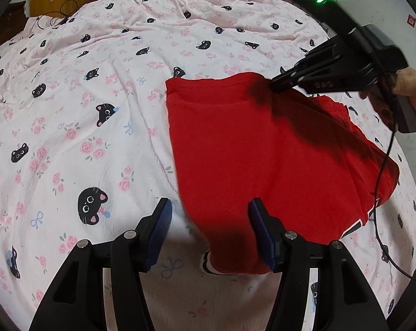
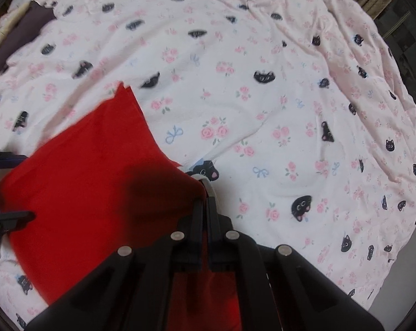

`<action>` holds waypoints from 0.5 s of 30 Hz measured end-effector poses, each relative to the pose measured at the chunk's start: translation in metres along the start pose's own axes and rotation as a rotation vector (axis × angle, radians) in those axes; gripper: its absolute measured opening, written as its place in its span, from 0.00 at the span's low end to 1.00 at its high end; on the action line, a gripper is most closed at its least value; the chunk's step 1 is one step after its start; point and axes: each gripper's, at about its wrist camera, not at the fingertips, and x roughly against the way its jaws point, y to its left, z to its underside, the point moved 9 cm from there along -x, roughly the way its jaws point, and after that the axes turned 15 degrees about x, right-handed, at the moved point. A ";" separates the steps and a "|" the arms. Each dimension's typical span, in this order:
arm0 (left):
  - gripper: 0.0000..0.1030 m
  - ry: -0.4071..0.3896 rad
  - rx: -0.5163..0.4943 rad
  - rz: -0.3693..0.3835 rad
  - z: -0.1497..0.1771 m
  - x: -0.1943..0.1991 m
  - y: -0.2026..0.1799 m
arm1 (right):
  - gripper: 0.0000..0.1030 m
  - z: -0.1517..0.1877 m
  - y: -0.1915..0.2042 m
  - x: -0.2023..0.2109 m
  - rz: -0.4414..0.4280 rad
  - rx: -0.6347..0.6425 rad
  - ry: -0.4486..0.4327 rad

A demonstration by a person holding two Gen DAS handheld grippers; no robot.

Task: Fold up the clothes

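a bed (image 1: 97, 55) under a pink bedspread (image 2: 263, 110) printed with cats and roses carries a folded red garment (image 1: 249, 151), lying toward 3 o'clock in the left wrist view. the right gripper (image 2: 206, 193) has its jaws pressed together, pinching the garment's corner, while the left gripper (image 1: 210, 220) hangs with jaws spread over the near edge at 6 o'clock.

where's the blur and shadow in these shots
Left wrist view: the right tool is motion-smeared and casts a dark shadow across the red garment; bedsheet print stays sharp. Right wrist view: the far cat print is smeared, and a shadow darkens the garment near the tool tips.
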 end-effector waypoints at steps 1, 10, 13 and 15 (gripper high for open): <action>0.52 0.001 -0.001 -0.001 0.000 0.000 0.000 | 0.03 0.000 0.000 -0.005 0.005 0.000 0.015; 0.52 0.005 -0.008 -0.008 0.002 -0.002 0.000 | 0.30 0.023 -0.034 0.011 0.028 -0.065 0.041; 0.52 0.004 -0.010 -0.011 0.002 -0.002 0.000 | 0.30 0.040 -0.045 0.025 0.005 -0.061 0.042; 0.52 0.002 -0.011 -0.013 0.003 -0.001 0.000 | 0.30 0.053 -0.045 0.033 -0.025 -0.038 0.045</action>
